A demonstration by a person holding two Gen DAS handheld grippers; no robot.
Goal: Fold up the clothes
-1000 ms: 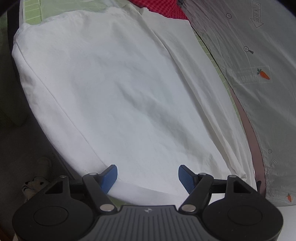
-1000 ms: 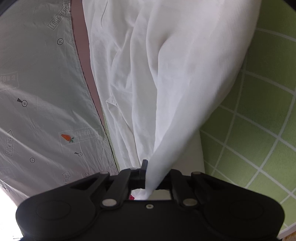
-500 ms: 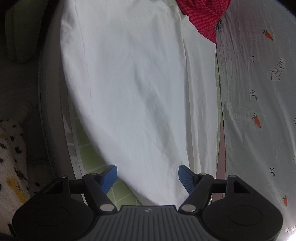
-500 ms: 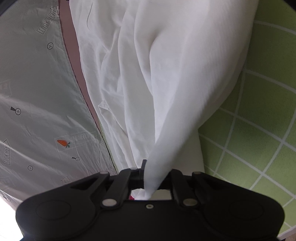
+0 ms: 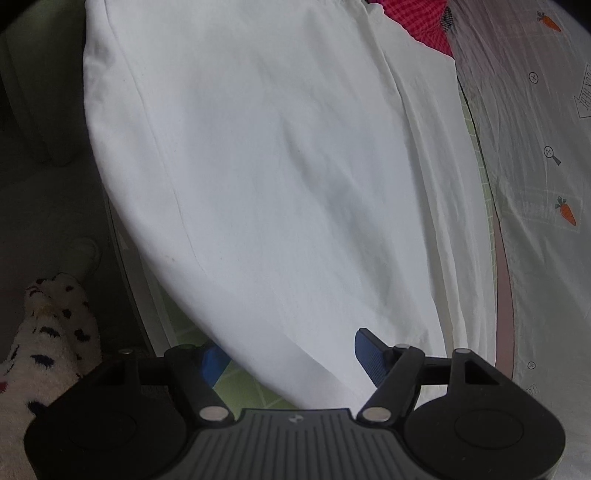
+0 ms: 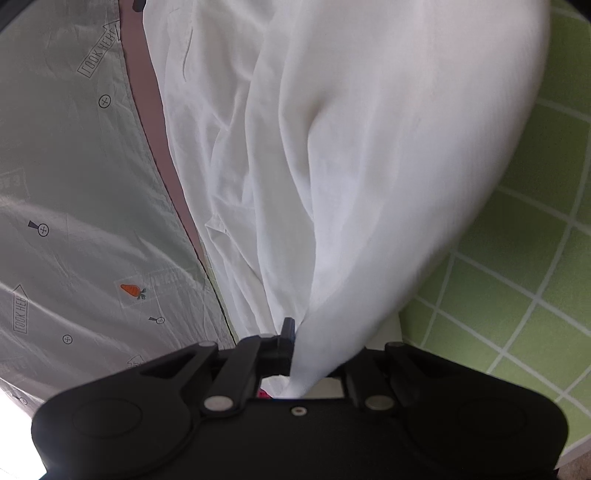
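A large white garment (image 5: 277, 177) lies spread over the green checked surface (image 5: 236, 384) and fills most of the left wrist view. My left gripper (image 5: 291, 354) stands open at its near edge, the cloth's corner running between the two blue fingertips (image 5: 369, 354) without being pinched. In the right wrist view the same white garment (image 6: 369, 166) rises in a bunched fold, blurred on its right side. My right gripper (image 6: 299, 347) is shut on that bunched end; only one black finger (image 6: 286, 332) shows beside the cloth.
A pale sheet with carrot prints (image 5: 546, 166) (image 6: 74, 184) and a pink border strip (image 6: 147, 122) lies alongside the garment. A red checked cloth (image 5: 417, 18) sits at the far end. A spotted fuzzy item (image 5: 40, 339) lies low at the left. Green checked surface (image 6: 517, 240) shows at right.
The left gripper's view has swung and shifted along the garment's near edge, so the cloth corner now lies between its fingers. The right gripper keeps its hold; the lifted fold has moved slightly.
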